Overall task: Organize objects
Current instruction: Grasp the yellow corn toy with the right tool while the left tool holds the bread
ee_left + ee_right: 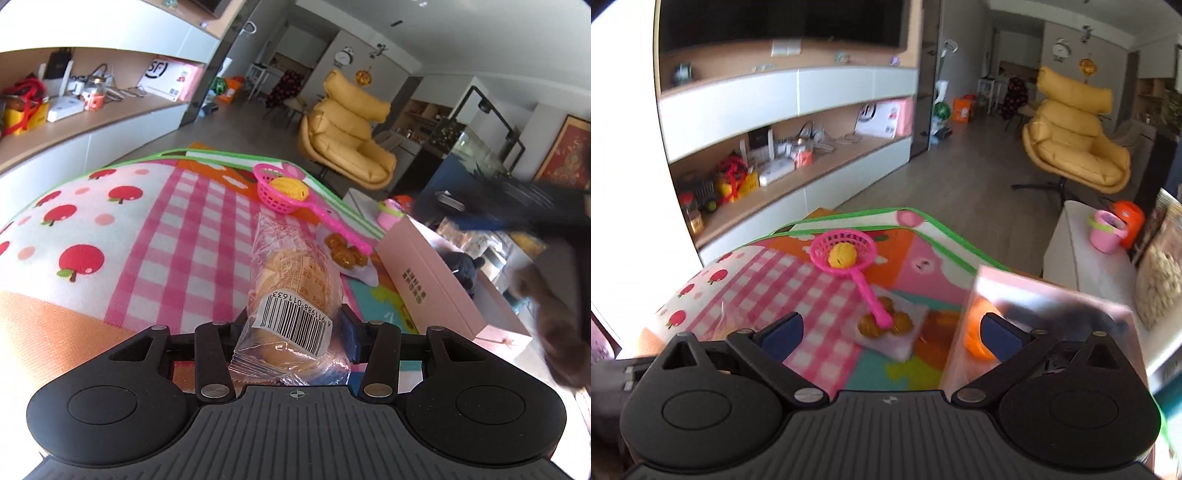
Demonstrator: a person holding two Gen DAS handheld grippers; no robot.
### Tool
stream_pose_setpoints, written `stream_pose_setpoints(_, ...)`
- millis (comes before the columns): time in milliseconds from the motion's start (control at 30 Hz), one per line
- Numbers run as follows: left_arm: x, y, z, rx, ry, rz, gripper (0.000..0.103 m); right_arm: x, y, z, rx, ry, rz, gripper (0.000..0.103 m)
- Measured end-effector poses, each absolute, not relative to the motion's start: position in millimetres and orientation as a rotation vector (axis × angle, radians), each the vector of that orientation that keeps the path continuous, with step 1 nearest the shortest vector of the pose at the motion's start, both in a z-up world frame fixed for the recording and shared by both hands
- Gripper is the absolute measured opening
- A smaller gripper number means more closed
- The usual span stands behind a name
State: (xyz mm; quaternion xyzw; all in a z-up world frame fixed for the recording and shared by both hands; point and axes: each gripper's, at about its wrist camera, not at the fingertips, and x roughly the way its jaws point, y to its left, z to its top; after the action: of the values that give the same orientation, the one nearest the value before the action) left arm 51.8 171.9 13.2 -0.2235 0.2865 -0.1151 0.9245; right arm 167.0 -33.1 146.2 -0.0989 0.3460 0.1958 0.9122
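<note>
Fingers of the left gripper pinch a wrapped bread packet above the checked mat. The right gripper is spread wide and holds nothing. Beyond lie fried snacks on a white plate, a pink strainer holding a yellow ball, and a pink box to the right.

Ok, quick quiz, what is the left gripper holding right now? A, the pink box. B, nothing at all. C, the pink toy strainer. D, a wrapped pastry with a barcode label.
D: in the left wrist view the left gripper is closed on the wrapped pastry, barcode facing up, while the pink strainer lies farther off on the mat.
</note>
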Motion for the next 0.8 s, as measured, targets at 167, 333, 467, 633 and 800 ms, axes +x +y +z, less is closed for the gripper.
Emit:
stream_pose_setpoints(167, 51.6, 178.0, 9.1, -0.506, 0.585, -0.238, 0.05, 216.6, 31.7, 112.2, -0.417, 0.728, 0.37, 0.089)
stream_pose_setpoints(333, 51.9, 179.6, 7.3, -0.519, 0.589, -0.242, 0.05, 241.6, 46.7, 73.3, -0.496, 0.868, 0.294, 0.038)
stream_pose_setpoints(467, 52.2, 181.3, 6.5, -0.53, 0.591, -0.245, 0.05, 223.1, 37.3, 76.5, -0.508, 0.855, 0.279, 0.019)
stream_pose_setpoints(633, 50.8, 184.1, 5.3, -0.551, 0.589, -0.24, 0.05, 167.4, 16.0, 94.3, -0.5, 0.847, 0.338, 0.013)
stream_pose_setpoints(800, 49.6, 187.6, 4.9, -0.573, 0.582, -0.235, 0.05, 91.2, -14.9, 100.2, -0.473, 0.839, 0.393, 0.013)
